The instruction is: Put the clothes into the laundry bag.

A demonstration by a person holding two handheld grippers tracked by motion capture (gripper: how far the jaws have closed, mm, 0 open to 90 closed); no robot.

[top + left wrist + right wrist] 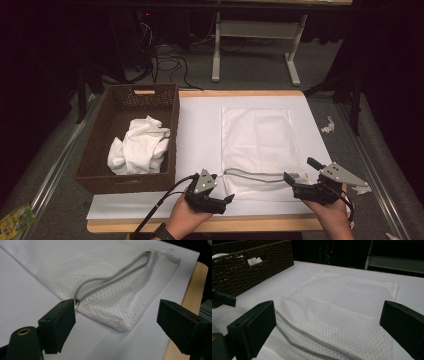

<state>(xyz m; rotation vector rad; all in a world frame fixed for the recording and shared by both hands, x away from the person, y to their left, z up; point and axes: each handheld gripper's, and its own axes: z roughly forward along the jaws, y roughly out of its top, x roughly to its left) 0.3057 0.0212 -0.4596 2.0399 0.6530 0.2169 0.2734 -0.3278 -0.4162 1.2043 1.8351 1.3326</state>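
— Black jaws spread wide on my left gripper (223, 195), nothing between them. It sits at the table's (200, 125) near edge, just off the near left corner of the white mesh bag (256, 145). From its own camera, the left gripper (117, 322) has the bag's corner lying between the jaws but ahead of them, with the grey zipper's (110, 281) end right beside the left jaw.

— And your right?

— My right gripper (300, 177) is agape too, empty, at the bag's near right corner. In the right gripper view (327, 325) the bag (342, 312) lies flat before the jaws, the zipper (307, 336) running across low down.

— Where is the bag on the table?

— It's flat, middle to right, its zippered edge nearest me. A brown woven basket (97, 150) holding crumpled white cloth (140, 146) stands along the left edge.
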